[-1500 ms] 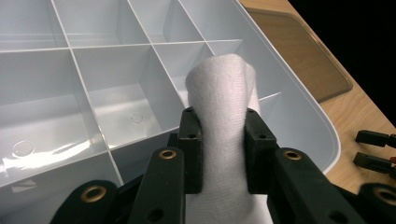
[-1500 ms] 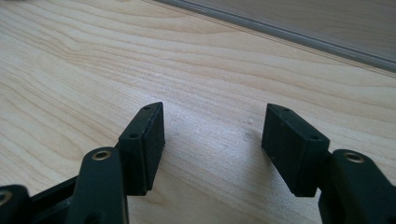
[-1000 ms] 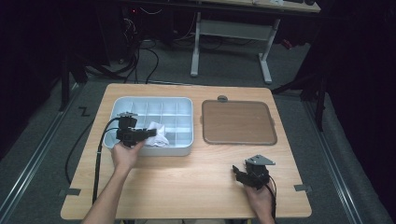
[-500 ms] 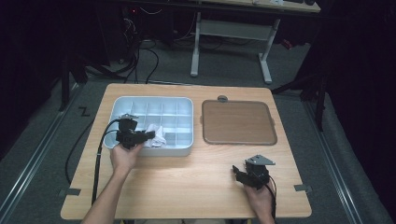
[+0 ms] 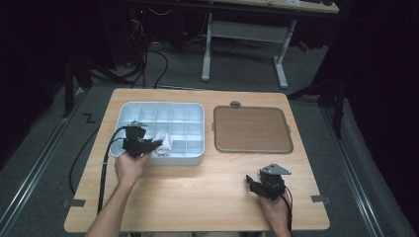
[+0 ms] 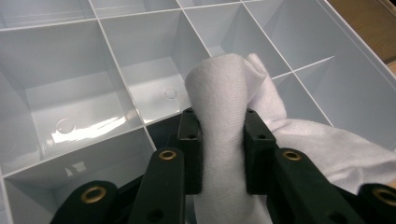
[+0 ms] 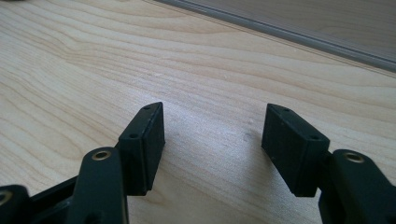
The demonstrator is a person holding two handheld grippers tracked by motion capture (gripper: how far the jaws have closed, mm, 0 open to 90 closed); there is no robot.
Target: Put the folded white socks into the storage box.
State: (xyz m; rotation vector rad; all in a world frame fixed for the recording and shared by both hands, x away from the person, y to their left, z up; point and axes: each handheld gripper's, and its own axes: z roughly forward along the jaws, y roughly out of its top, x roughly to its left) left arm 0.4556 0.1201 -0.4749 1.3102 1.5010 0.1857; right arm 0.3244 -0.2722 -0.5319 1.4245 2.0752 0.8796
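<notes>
While the left gripper clamps it, the white cloth stands as a soft, ribbed, rolled bundle, loose folds trailing toward 4 o'clock, over the pale blue divided tray, front row. Right gripper at the table's 5 o'clock, jaws apart, nothing between.

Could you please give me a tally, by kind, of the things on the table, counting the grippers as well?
Divided tray: 1
White cloth: 1
Brown lid: 1
Grippers: 2, the left gripper shut on the cloth, the right gripper open above bare wood
Total: 5
</notes>
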